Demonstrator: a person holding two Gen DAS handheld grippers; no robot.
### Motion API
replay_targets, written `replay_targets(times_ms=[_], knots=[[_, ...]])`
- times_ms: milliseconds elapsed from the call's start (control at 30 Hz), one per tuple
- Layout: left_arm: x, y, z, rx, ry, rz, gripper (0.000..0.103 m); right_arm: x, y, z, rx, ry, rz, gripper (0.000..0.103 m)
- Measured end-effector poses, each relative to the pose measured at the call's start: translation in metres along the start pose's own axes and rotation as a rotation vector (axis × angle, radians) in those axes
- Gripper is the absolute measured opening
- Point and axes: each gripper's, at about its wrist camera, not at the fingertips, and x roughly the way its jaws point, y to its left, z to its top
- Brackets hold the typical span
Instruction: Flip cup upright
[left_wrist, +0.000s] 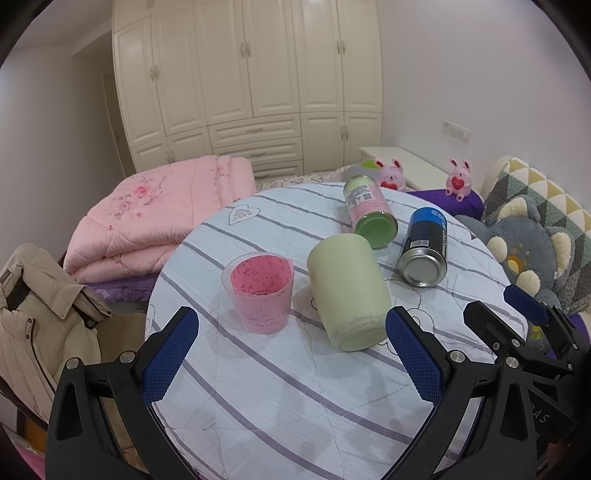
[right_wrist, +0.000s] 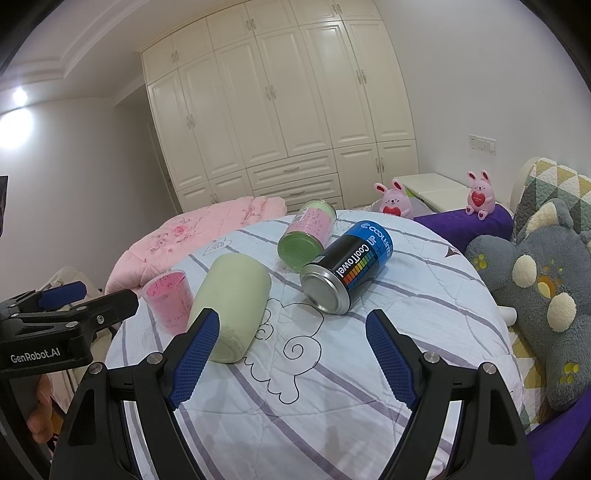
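A pale green cup (left_wrist: 347, 291) lies on its side on the round striped table (left_wrist: 280, 387), its base toward me; it also shows in the right wrist view (right_wrist: 231, 306). A pink clear cup (left_wrist: 260, 291) stands upright left of it, also seen in the right wrist view (right_wrist: 170, 299). My left gripper (left_wrist: 291, 354) is open and empty, just in front of both cups. My right gripper (right_wrist: 293, 360) is open and empty, its left finger beside the green cup's base; it shows at the right edge of the left wrist view (left_wrist: 517, 310).
A green-lidded jar (left_wrist: 369, 210) and a blue-black can (left_wrist: 424, 247) lie on their sides behind the cup. A folded pink quilt (left_wrist: 155, 221) lies at the left, a grey plush cushion (right_wrist: 535, 280) at the right, and a wardrobe behind.
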Motion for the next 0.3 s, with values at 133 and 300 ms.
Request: replay_targets(times_ms=[133,300], knots=[[0.0013,0.0027,-0.0007,-0.007,0.007,0.003,0.102,0.0001,0.0,0.0,-0.001,0.0,0.0,0.083],[0.0039,0.0043,0.0005,-0.013,0.016,0.004,0.102,0.0017,0.0012,-0.0015,-0.006,0.004,0.0,0.083]])
